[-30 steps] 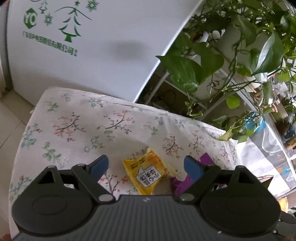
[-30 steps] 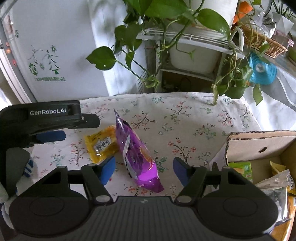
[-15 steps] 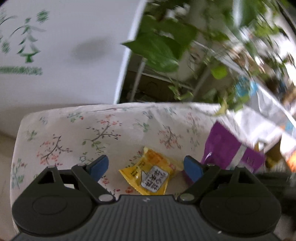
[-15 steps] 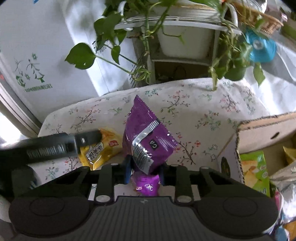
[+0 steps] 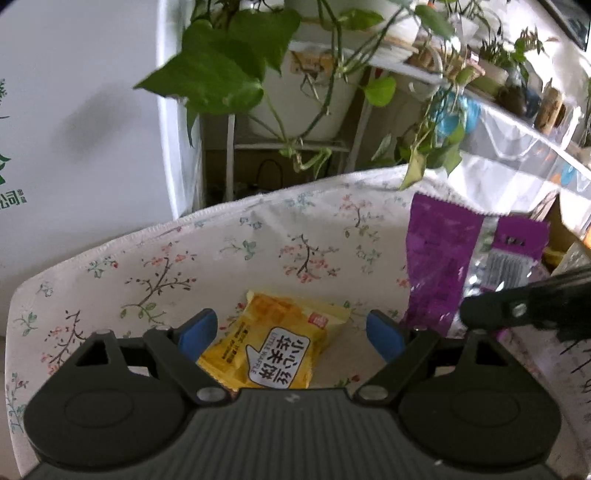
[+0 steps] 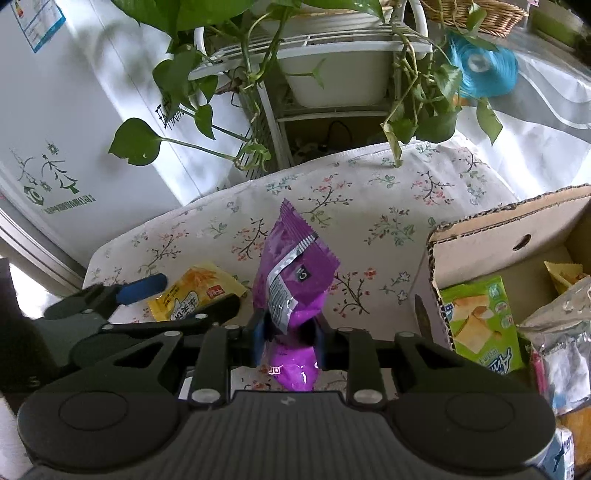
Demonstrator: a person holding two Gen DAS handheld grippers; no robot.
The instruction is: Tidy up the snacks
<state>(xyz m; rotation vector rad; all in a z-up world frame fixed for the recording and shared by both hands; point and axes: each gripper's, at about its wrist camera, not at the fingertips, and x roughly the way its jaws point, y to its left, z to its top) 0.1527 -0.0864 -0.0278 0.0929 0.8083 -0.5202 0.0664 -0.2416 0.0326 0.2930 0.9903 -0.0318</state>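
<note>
My right gripper (image 6: 289, 341) is shut on a purple snack bag (image 6: 295, 273) and holds it upright above the floral tablecloth (image 6: 369, 192). The bag also shows at the right of the left wrist view (image 5: 443, 266). My left gripper (image 5: 290, 334) is open, its blue fingertips on either side of a yellow waffle packet (image 5: 273, 347) that lies flat on the cloth. The packet also shows in the right wrist view (image 6: 192, 291), with the left gripper (image 6: 140, 291) over it. A cardboard box (image 6: 495, 240) at the right holds several snack packets, among them a green one (image 6: 480, 321).
Behind the table stand a white plant rack (image 6: 314, 48) with trailing green leaves (image 5: 221, 74) and a white appliance (image 5: 74, 110). A blue ribbon roll (image 6: 480, 66) and a wicker basket (image 6: 476, 11) lie at the back right.
My right gripper closed on the purple bag and lifted it off the cloth. My left gripper swung right and came closer over the yellow packet, still open.
</note>
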